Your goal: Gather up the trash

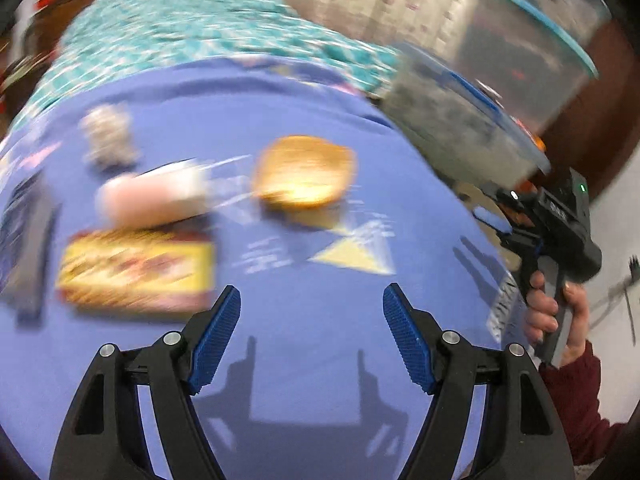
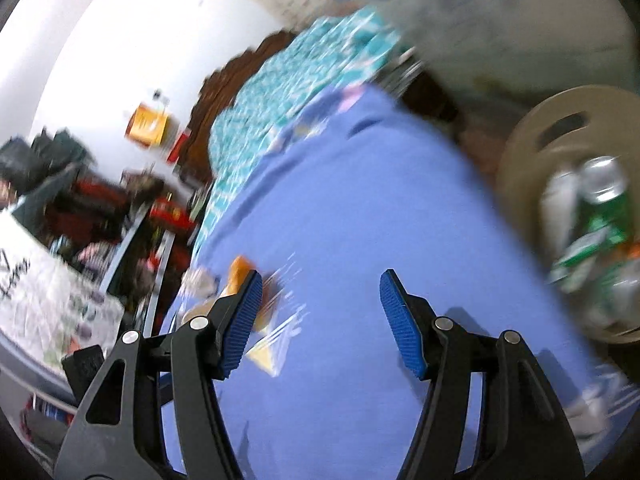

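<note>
Matt blue cloth sheet (image 1: 320, 360), shiny metal cans (image 2: 604, 184), ribbed blue claw pads (image 1: 216, 340).

Smeared by motion blur: yellow box (image 1: 136, 270), its print unreadable; orange wrapper (image 1: 306, 172); pale crumpled lump (image 1: 108, 138), unidentifiable. Half-hidden behind a finger: orange wrapper (image 2: 240, 276). Blurred and cut by the edge: bin (image 2: 524, 152).

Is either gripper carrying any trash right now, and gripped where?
No. The left gripper and right gripper both have jaws wide apart with only the blue sheet showing between them.
</note>
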### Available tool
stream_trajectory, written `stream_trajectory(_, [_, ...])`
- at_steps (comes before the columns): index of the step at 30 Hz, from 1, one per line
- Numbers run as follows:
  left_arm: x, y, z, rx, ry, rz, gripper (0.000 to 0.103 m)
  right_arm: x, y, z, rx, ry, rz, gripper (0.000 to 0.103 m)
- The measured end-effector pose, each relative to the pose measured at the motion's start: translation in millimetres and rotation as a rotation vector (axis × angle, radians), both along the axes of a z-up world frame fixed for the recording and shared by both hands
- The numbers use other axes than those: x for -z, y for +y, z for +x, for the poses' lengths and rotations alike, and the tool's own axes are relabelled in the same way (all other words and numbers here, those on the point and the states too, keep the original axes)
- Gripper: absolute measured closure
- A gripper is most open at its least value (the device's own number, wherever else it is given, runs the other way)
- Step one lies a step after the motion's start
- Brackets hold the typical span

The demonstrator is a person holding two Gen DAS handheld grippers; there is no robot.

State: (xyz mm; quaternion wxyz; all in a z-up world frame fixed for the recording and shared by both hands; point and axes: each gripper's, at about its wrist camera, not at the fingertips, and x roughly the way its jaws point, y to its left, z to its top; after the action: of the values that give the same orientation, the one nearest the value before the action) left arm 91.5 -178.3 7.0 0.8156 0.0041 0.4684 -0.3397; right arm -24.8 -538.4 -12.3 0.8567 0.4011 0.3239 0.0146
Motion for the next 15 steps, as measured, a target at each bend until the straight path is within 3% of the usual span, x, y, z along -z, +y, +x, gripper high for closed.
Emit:
stream_trajectory(4, [10,65,8,-0.139,0.027,-0.005,0.034,6,51,25,-0.089,0.015,0.013,0.040])
stream_trajectory(8, [14,105,5,-0.233,0.005,0.029,0.033,17,105,38,-0.172,0.031,0.047,0.040])
stream_trajectory(15, [20,132,0,-0.280,-0.023,0.075,0.033,27,177,23,-0.207,0.080,-0.076,0.040])
